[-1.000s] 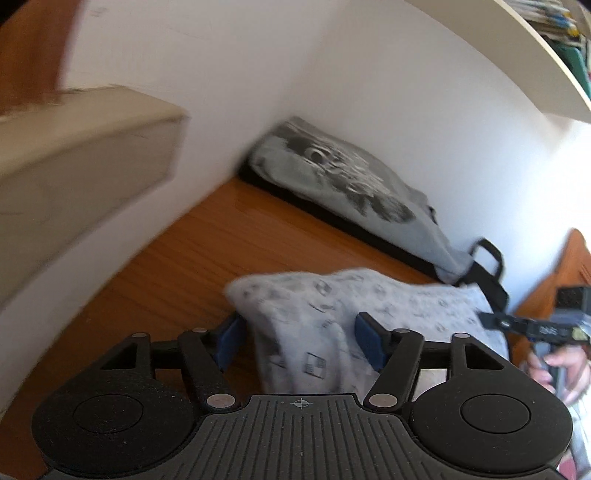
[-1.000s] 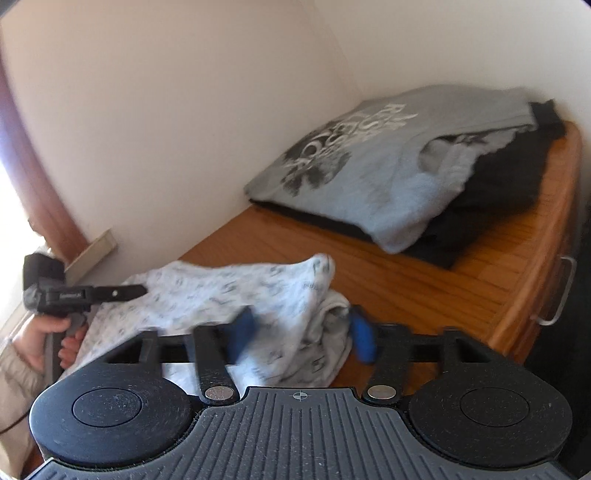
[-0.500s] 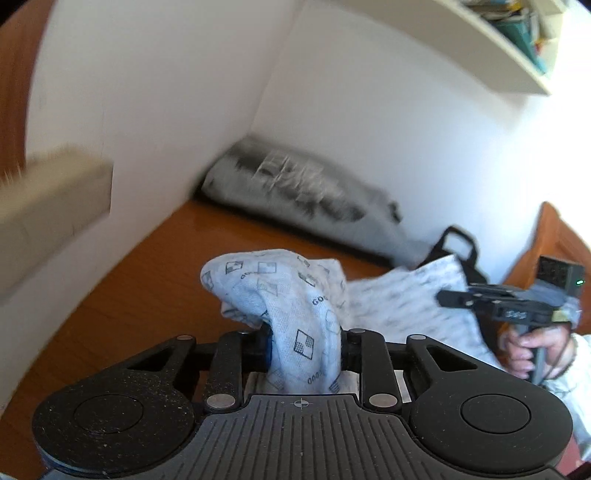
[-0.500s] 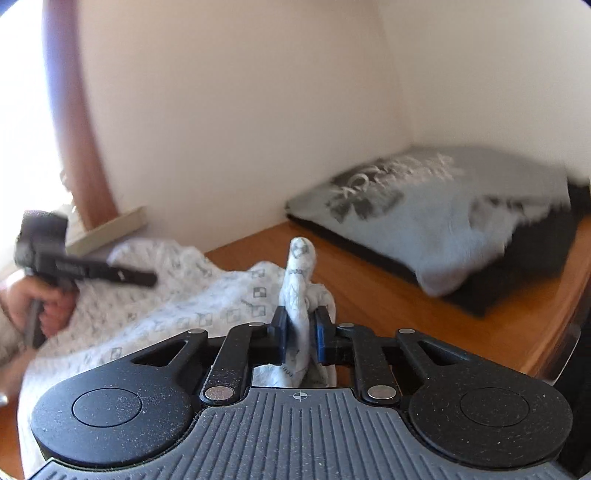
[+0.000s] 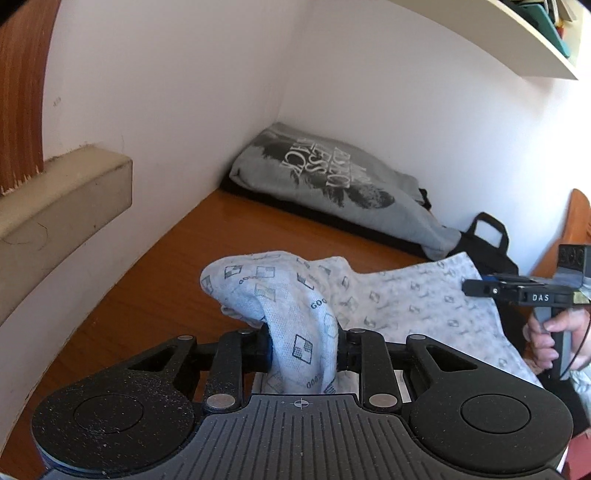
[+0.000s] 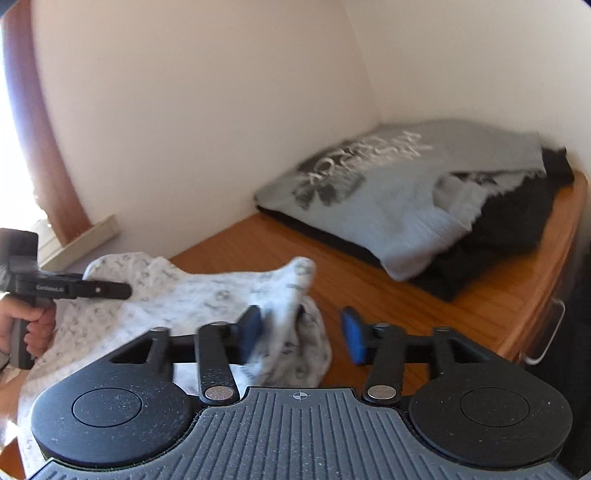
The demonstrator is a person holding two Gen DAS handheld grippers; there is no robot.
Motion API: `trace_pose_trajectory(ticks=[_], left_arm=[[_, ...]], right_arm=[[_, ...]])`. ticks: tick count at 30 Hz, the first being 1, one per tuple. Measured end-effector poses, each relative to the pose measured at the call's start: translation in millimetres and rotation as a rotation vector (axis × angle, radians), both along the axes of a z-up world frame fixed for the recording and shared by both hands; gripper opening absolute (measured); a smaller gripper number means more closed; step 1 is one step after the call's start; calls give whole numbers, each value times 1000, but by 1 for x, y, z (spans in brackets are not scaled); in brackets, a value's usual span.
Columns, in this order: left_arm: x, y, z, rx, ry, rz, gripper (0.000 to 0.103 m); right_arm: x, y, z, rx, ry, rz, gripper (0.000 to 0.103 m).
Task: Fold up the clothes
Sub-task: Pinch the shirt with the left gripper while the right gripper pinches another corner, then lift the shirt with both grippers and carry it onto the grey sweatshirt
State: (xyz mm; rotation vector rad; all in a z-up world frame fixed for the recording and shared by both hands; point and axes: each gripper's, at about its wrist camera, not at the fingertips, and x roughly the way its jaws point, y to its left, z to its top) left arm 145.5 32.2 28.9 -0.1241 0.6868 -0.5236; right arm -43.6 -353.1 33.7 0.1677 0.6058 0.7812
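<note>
Right now the left gripper [image 5: 301, 345] pinches a bunched corner of the patterned white garment [image 5: 406, 306], the cloth gathered into a thick wad between its pads and rising in a hump just ahead of them. The right gripper [image 6: 301, 330] is opening: its 2 blue pads stand apart, the left one against a loose fold of the same garment, the right one clear of it, so nothing is clamped there. From the left gripper the garment runs off to the right, its long axis stretched between the 2 hands along the near edge of the wooden top [image 5: 177, 280]. Each hand is at one end, so neither is nearer; only the left has hold. The next fold likely turns on the right regaining its corner. Farther back, a folded grey printed shirt [image 5: 332, 184] lies over dark clothing in the corner against white walls [image 5: 184, 92]. A shelf [image 5: 498, 33] hangs high on the right.
</note>
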Motion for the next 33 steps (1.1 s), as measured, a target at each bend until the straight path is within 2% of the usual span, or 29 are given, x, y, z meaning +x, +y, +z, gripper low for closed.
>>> trace_pose_trajectory(ticks=[2, 5, 7, 8, 9, 10, 12, 15, 18, 20, 22, 28, 33], left_arm=[[2, 3, -2, 1, 2, -14, 28], [8, 7, -9, -5, 3, -40, 30], [8, 9, -13, -9, 1, -59, 31], [7, 11, -15, -18, -4, -65, 31], [7, 11, -17, -26, -8, -70, 31], [6, 12, -19, -32, -18, -77, 30], [2, 10, -19, -33, -51, -76, 26], [-12, 2, -12, -6, -129, -71, 23], [-27, -7, 9, -11, -167, -57, 23], [-36, -16, 26, -1, -200, -69, 23], [-42, -25, 42, 5, -230, -66, 23], [-42, -52, 82, 38, -294, -61, 23], [-46, -76, 124, 23, -389, -62, 22]], right_arm=[[4, -1, -5, 9, 32, -4, 61], [3, 0, -7, 49, 65, 24, 61], [-1, 10, -8, 69, 78, 85, 61], [-5, 16, -8, 58, 64, 90, 58], [-9, 21, -8, 51, 52, 95, 44], [-11, 22, -10, 65, 56, 94, 38], [-15, 25, -12, 91, 56, 92, 34], [-30, 25, -7, 73, -61, 85, 26], [-48, 27, 7, -4, -221, 90, 24], [-53, 24, 19, -27, -279, 108, 24], [-55, 21, 30, -45, -330, 118, 23], [-34, 8, 72, -4, -462, 123, 22], [-12, -6, 117, 6, -552, 94, 22]])
